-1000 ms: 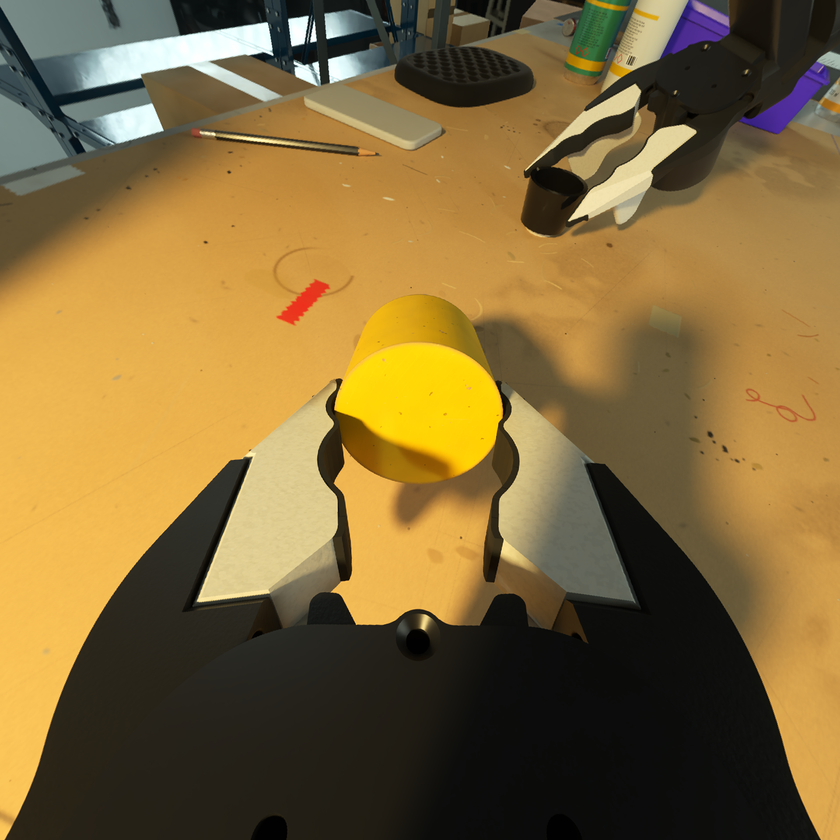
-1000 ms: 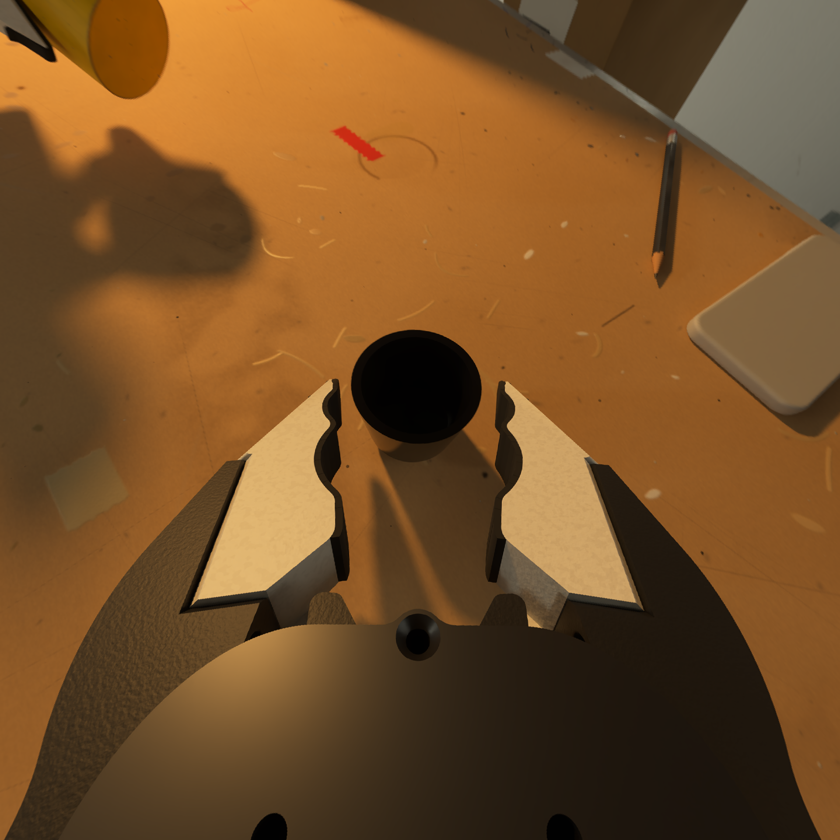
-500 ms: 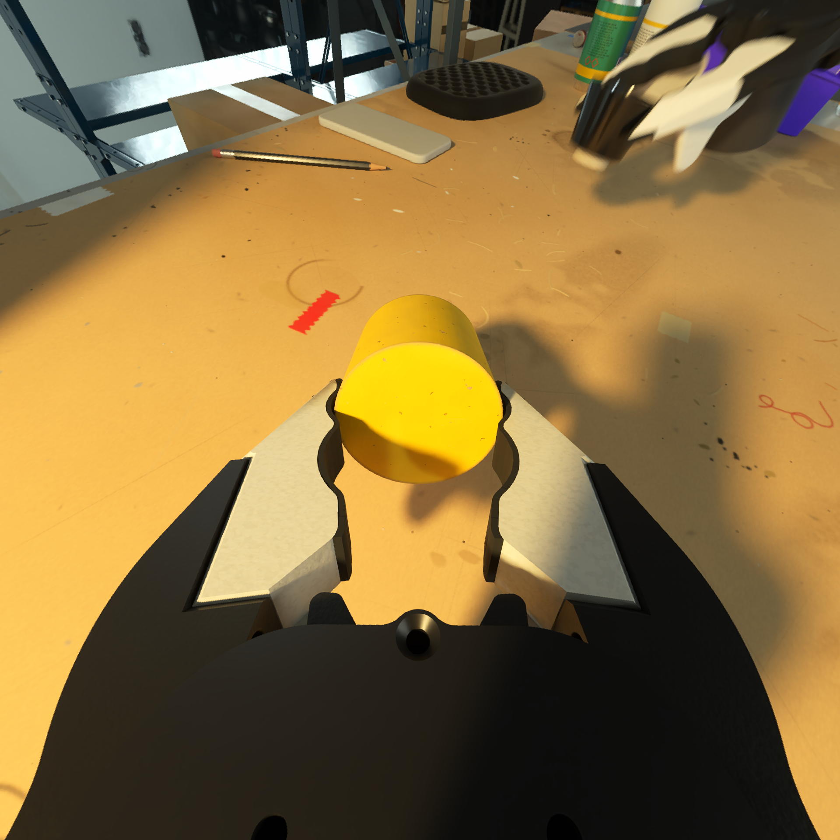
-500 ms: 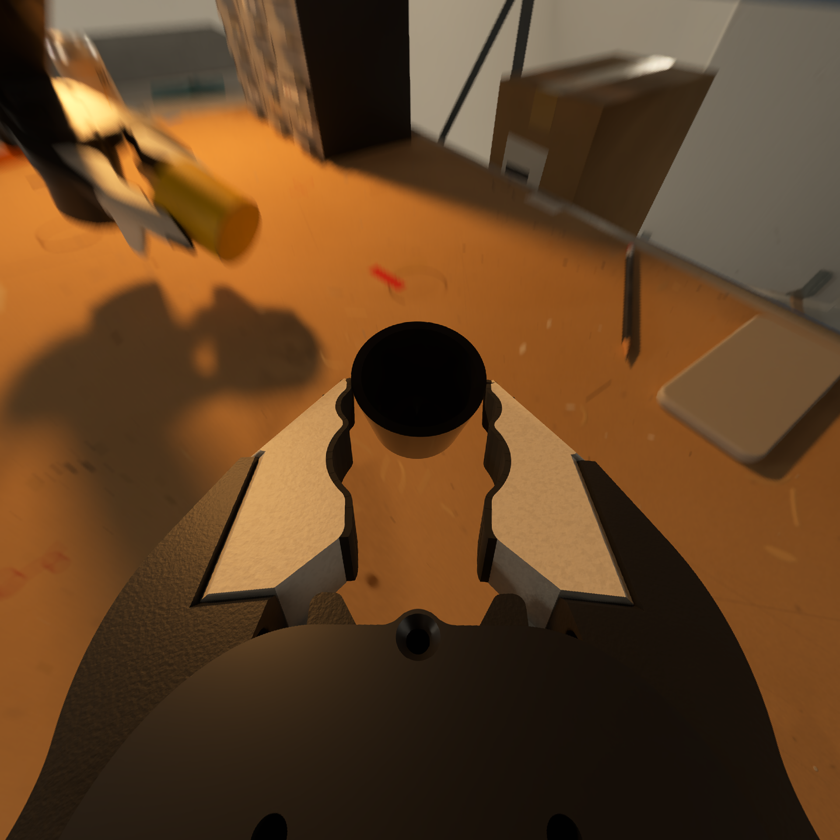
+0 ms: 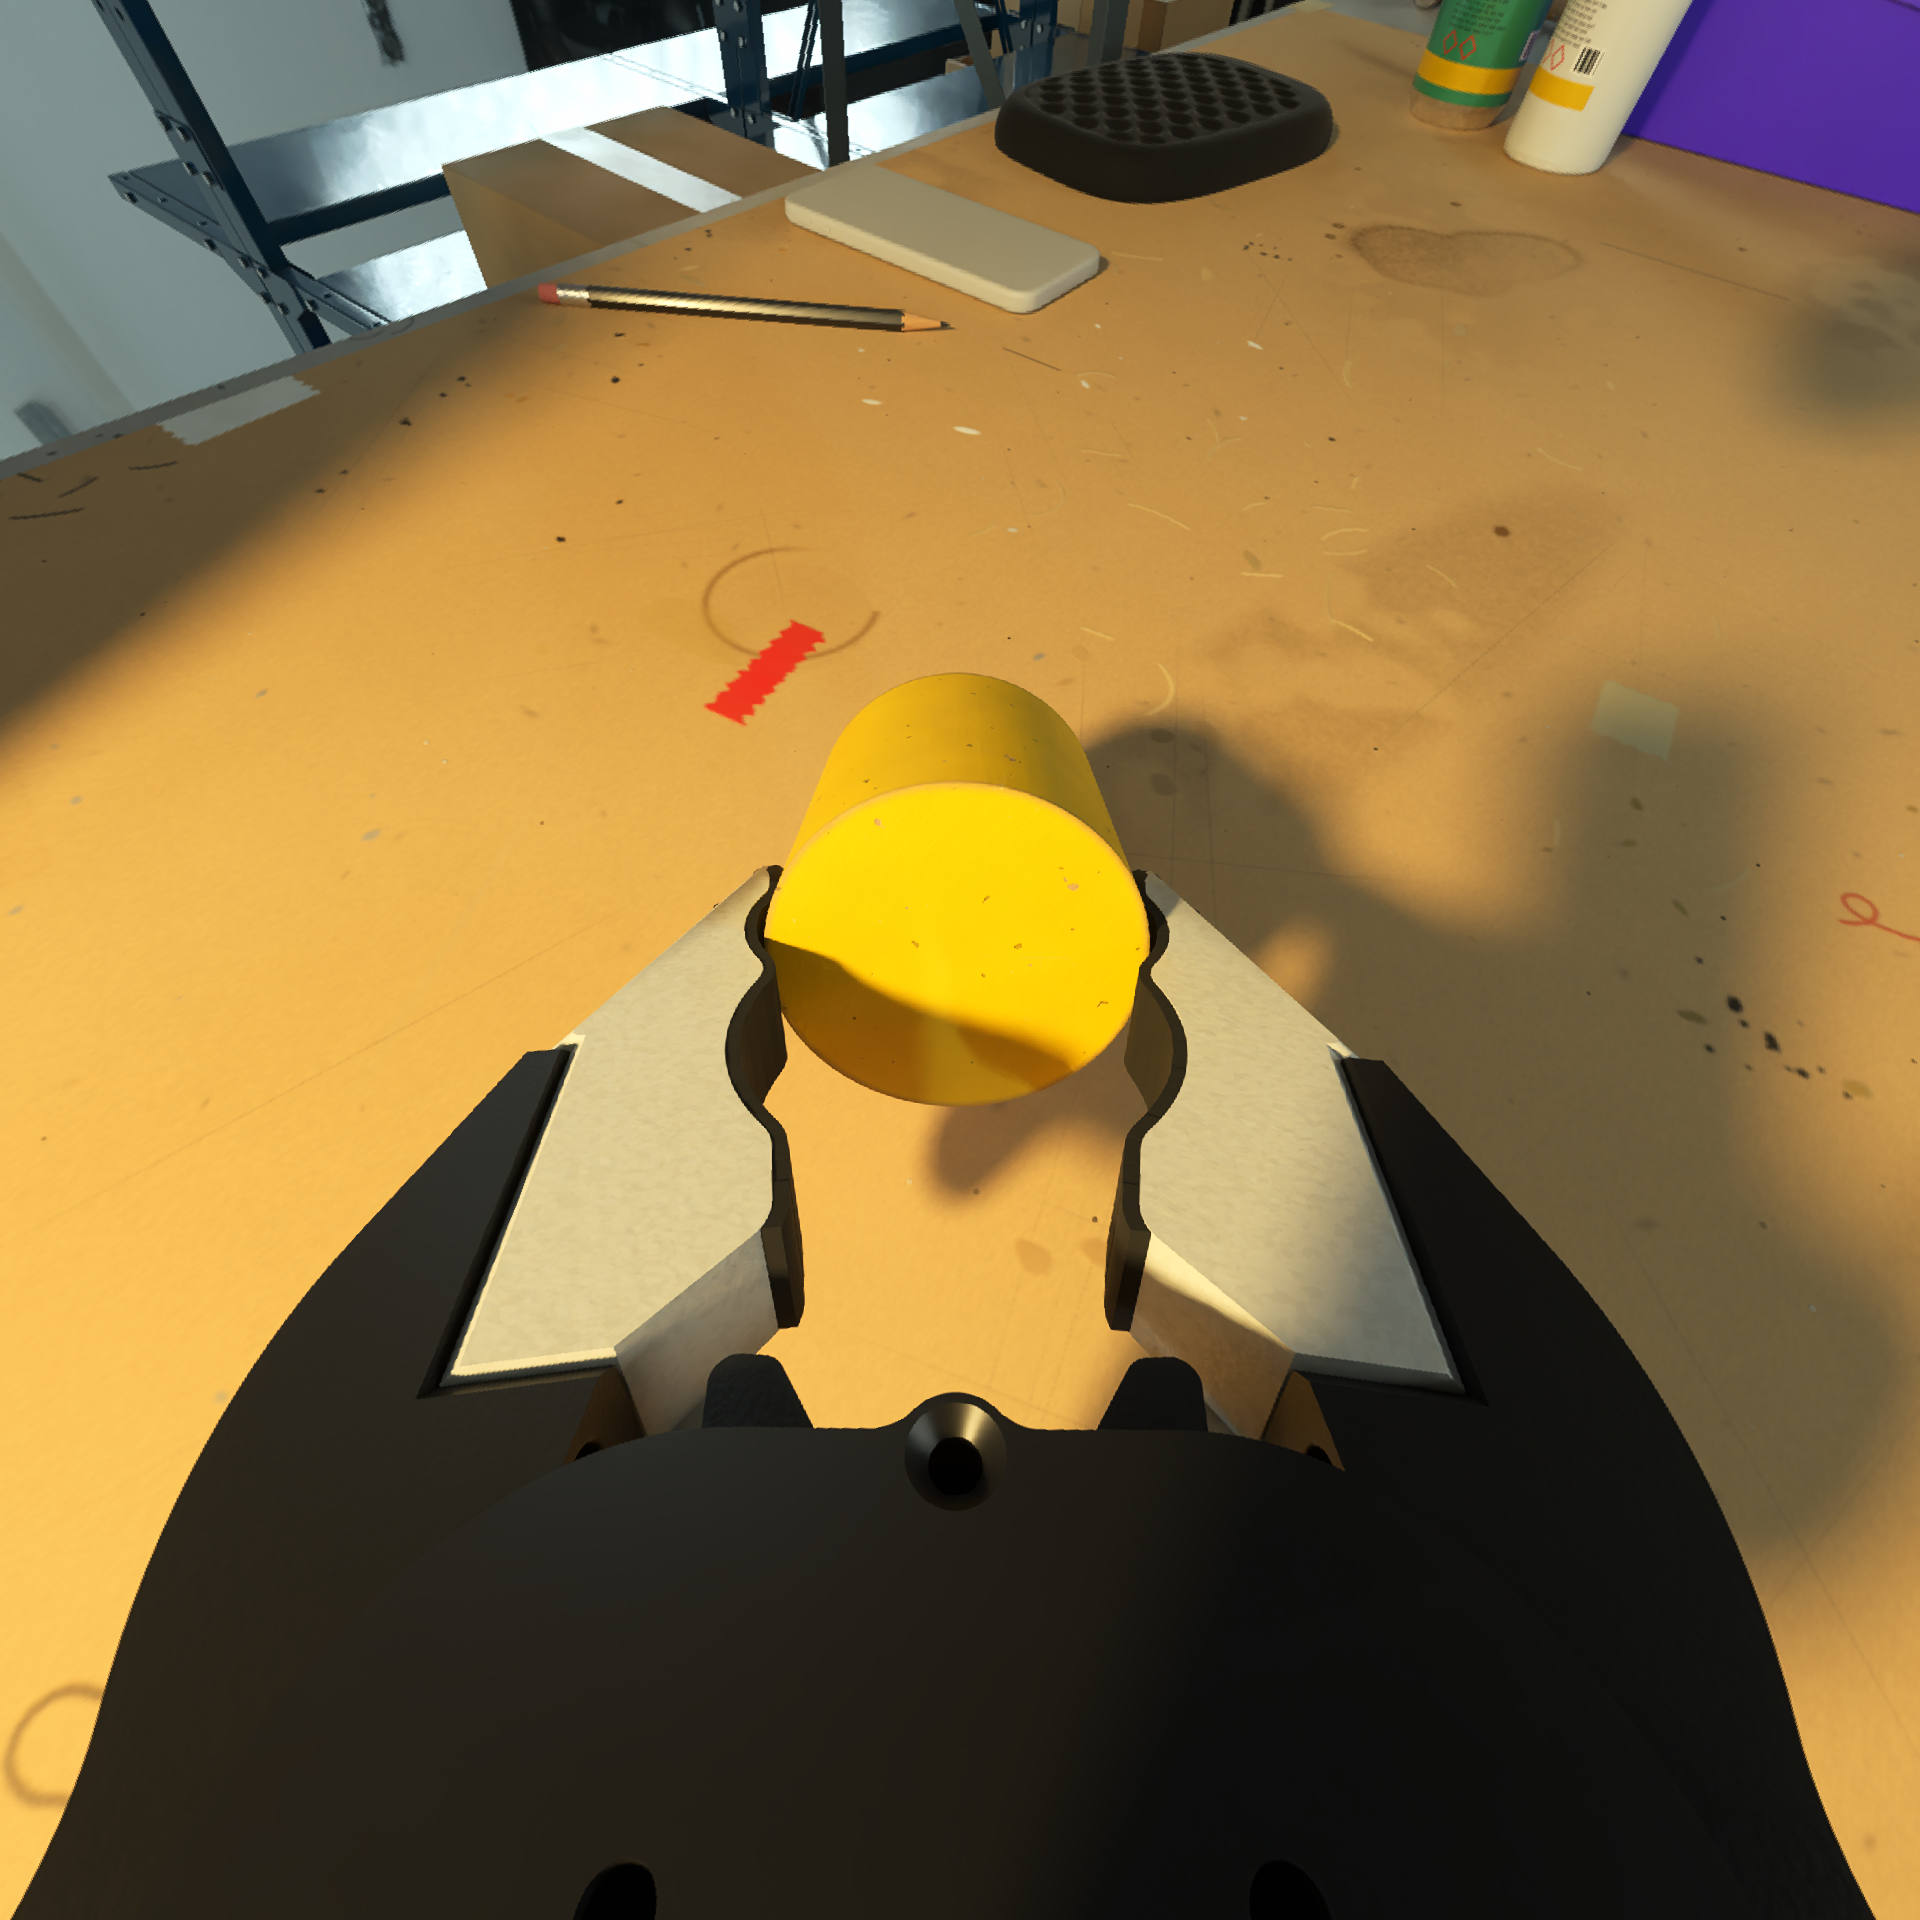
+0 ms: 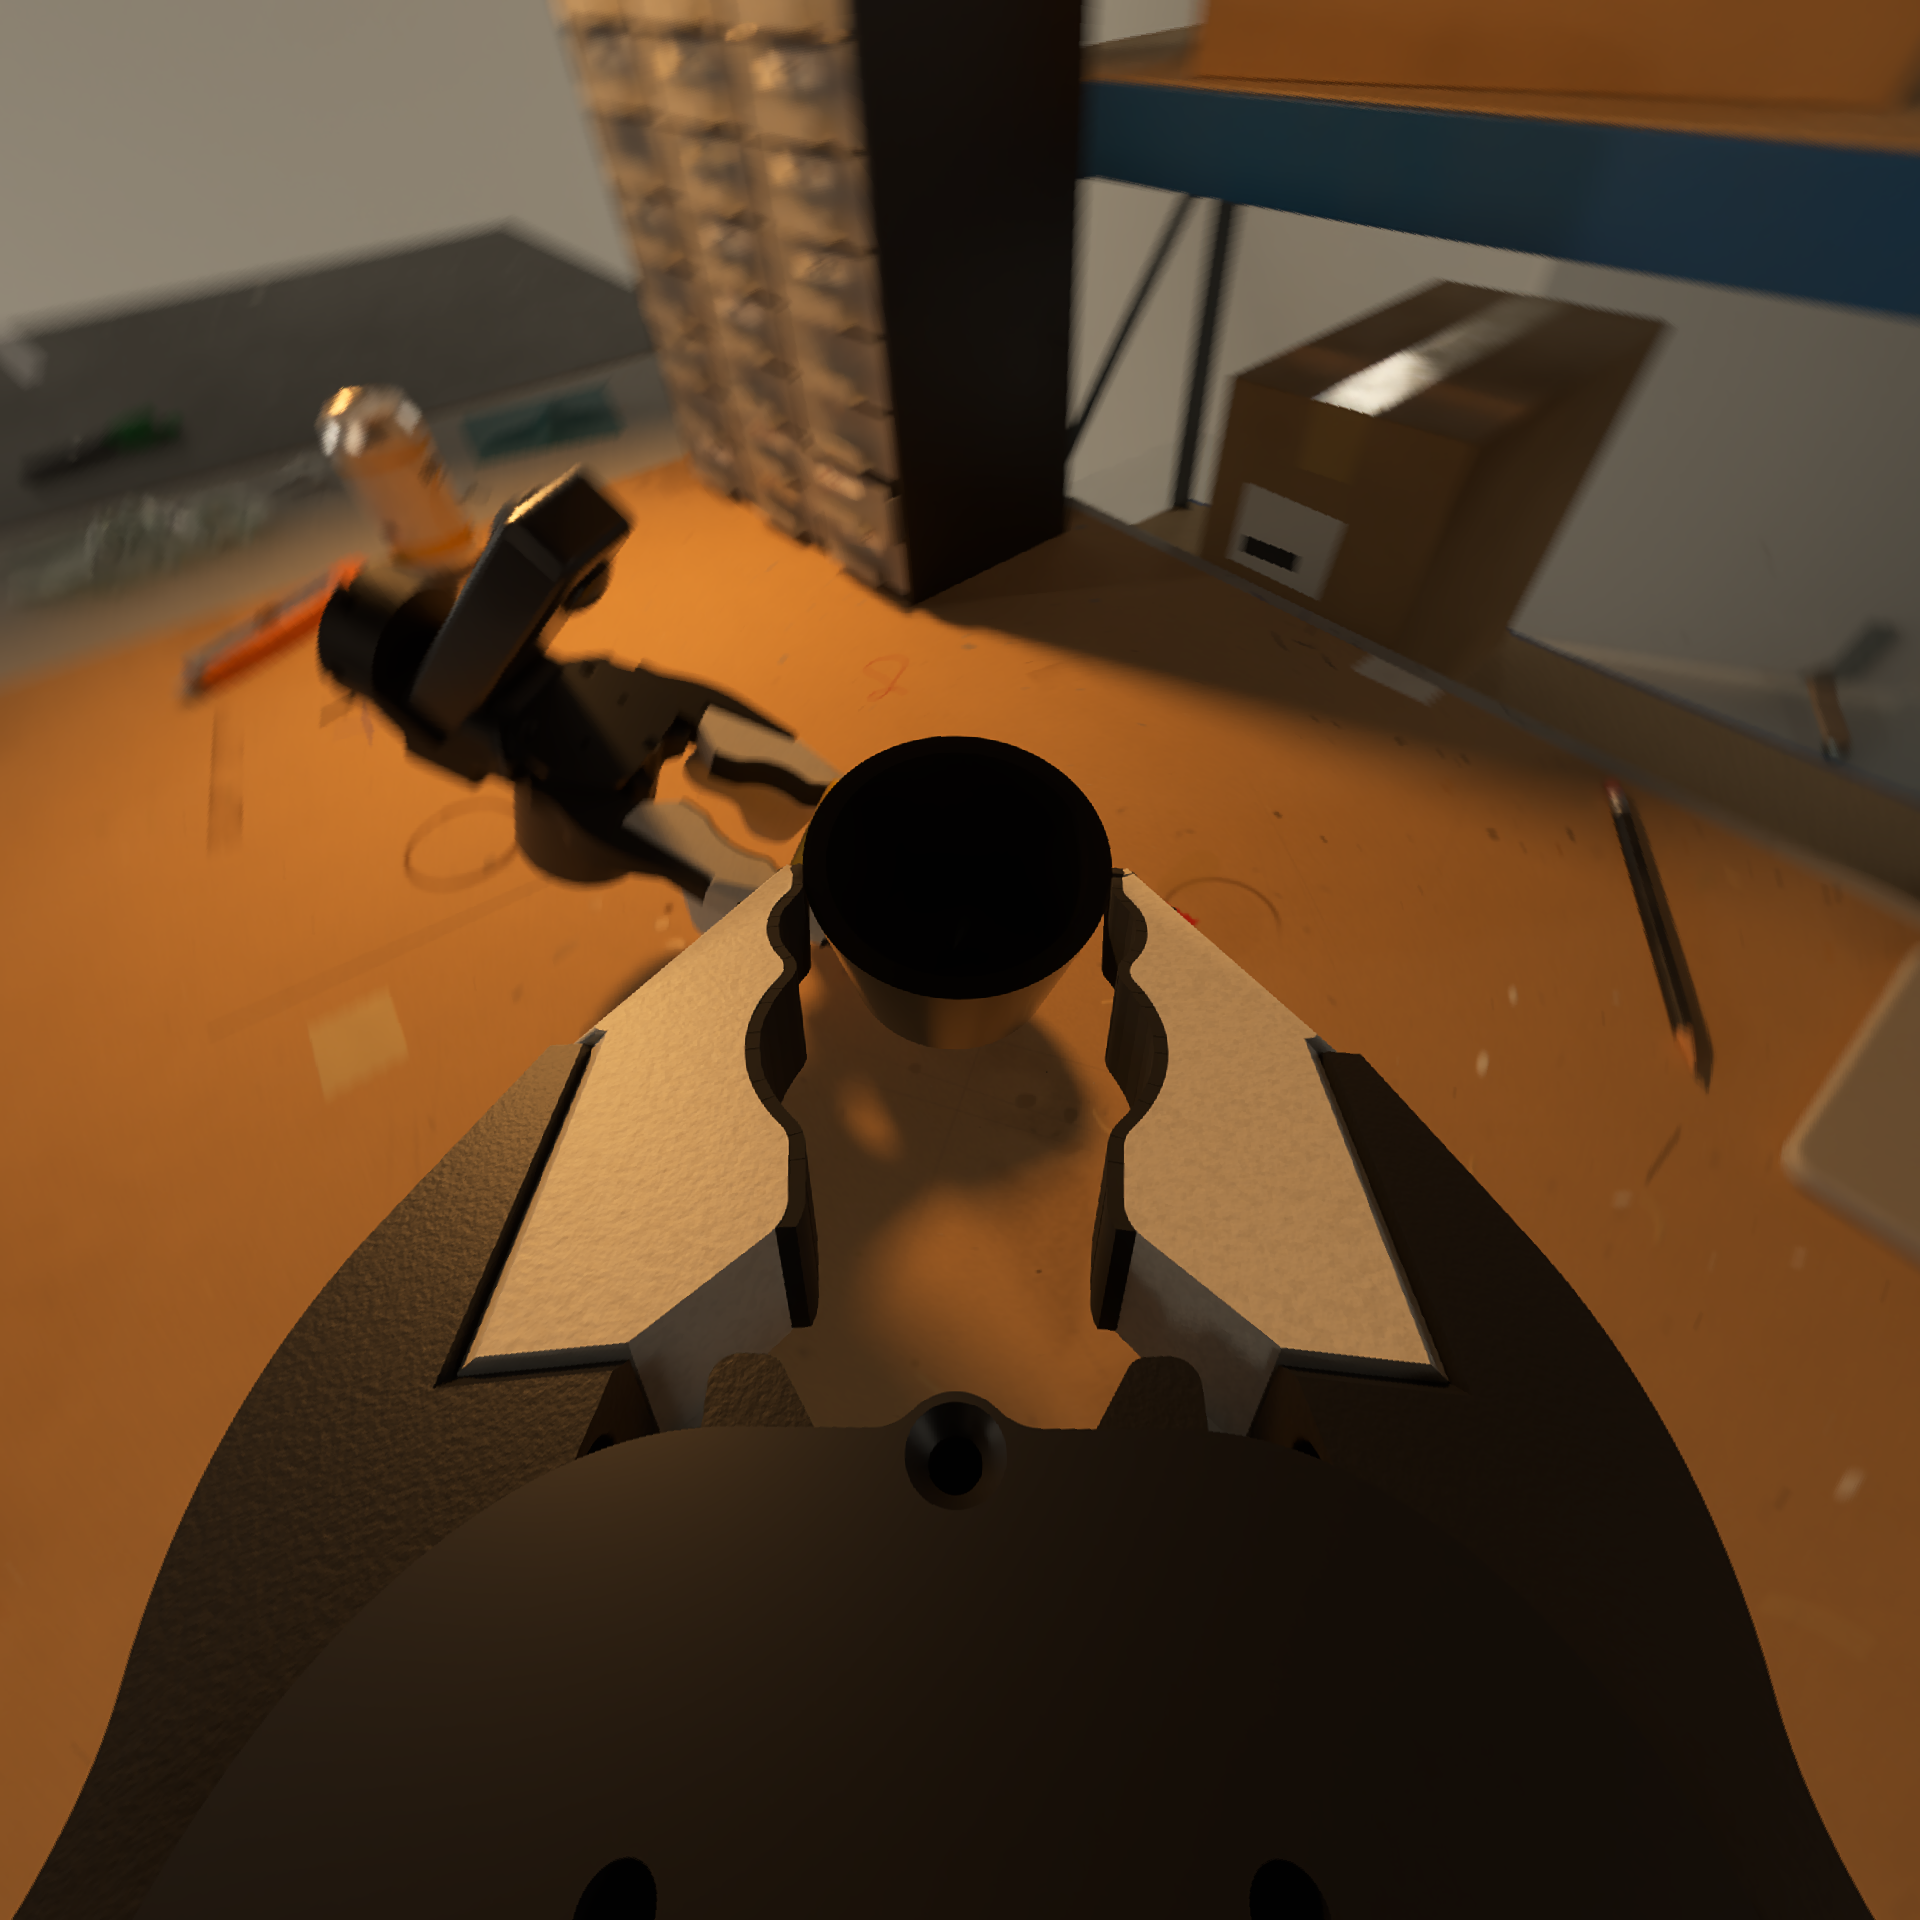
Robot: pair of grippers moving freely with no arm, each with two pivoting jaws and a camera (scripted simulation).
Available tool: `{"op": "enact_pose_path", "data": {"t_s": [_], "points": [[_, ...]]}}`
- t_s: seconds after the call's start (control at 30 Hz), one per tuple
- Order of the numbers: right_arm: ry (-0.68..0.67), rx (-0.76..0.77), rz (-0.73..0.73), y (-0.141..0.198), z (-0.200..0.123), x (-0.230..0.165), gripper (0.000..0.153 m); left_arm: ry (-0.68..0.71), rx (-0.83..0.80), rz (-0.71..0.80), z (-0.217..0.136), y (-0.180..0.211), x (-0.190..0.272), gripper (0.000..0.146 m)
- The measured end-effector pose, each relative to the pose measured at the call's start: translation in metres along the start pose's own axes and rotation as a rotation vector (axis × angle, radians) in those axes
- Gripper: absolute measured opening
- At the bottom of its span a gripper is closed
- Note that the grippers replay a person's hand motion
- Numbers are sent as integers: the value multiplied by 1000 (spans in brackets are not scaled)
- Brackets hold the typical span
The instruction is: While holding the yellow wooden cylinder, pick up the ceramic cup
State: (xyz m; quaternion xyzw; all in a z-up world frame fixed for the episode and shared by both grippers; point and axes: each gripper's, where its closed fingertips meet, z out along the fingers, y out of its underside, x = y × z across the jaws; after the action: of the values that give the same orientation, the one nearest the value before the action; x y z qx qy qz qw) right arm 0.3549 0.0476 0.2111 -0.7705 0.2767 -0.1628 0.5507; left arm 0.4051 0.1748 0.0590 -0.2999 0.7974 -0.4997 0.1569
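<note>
left gripper (image 5: 956,914) clamps yellow cylinder (image 5: 956,904), right gripper (image 6: 956,904) — black cup (image 6: 956,873)

A workshop: scarred wooden workbench (image 5: 1351,644), small-parts drawer cabinet (image 6: 769,291), metal shelving (image 5: 239,218) (taped carton (image 6: 1434,457) beneath).

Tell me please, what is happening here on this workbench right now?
Two grippers are each holding one thing above a wooden workbench. The left gripper is shut on a yellow wooden cylinder, which lies sideways between its fingers, off the surface. The right gripper is shut on a dark ceramic cup, gripped near its rim and apparently lifted clear of the bench. A pencil and a flat beige block lie untouched farther away.
</note>
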Motion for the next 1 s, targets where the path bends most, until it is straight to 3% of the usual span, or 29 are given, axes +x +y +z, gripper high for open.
{"op": "enact_pose_path", "data": {"t_s": [0.17, 0.33, 0.4, 0.6, 1.0], "points": [[-203, -74, -344, 2, 13, -6, 57, 12, 9, -2, -1, -2, 1, 65], [-574, -82, -303, -4, 12, -4, 57, 23, 9, -3, -2, -2, 1, 65], [-638, -94, -266, -2, 13, 0, 57, 29, 14, -10, -2, -3, 1, 65], [-624, -165, -344, 24, 20, 15, 57, 33, 21, -21, -3, -4, 0, 65], [-585, -168, -327, 24, 21, 28, 57, 33, -11, 3, 2, 2, 3, 65]]}}
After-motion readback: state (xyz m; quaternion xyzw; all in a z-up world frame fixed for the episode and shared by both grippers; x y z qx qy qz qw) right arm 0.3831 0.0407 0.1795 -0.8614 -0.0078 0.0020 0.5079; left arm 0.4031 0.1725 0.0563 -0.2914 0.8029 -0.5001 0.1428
